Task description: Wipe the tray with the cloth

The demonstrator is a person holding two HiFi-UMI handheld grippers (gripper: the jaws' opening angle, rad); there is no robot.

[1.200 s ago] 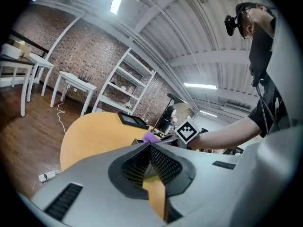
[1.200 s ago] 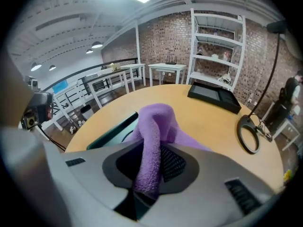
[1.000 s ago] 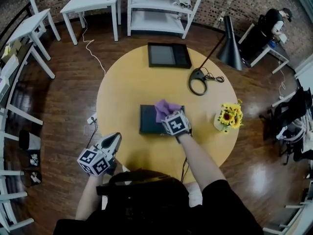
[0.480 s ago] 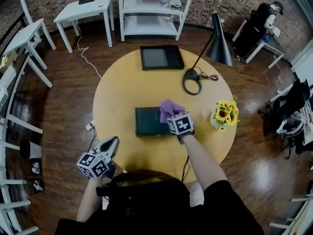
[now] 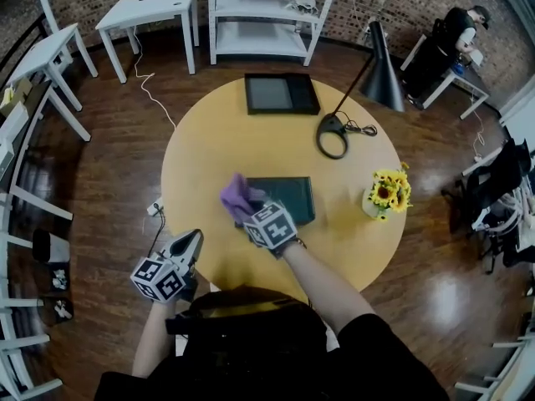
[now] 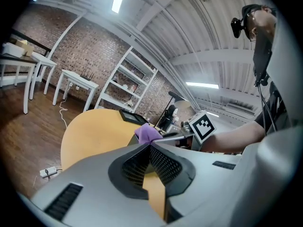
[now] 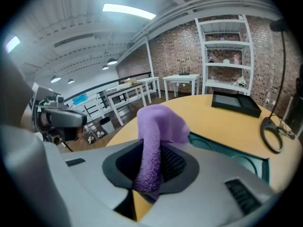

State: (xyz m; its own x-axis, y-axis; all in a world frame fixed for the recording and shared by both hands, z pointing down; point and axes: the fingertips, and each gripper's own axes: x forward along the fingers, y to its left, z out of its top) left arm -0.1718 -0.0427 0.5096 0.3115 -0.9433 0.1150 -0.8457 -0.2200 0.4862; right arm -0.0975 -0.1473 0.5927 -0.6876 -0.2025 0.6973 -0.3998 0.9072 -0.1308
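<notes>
Left gripper: grey moulded plastic; its ribbed black pads were pressed together with nothing between them, by the table's near left edge.
Right gripper: same grey shell, jaws narrowed and pinching a fold of the cloth.
Cloth: purple, fuzzy, bunched into a soft lump at the tray's left end.
Tray: dark green, flat, rectangular, raised rim, mid-table.
Table: round, smooth yellow top.
Beyond: black lamp with a ring-shaped base.

Bright, even illumination is supplied by ceiling strip lights. Glare is seen on the wooden floor. Fisheye bending and dark vignetting are noted at all edges. Foreground is rendered soft in the gripper views.
</notes>
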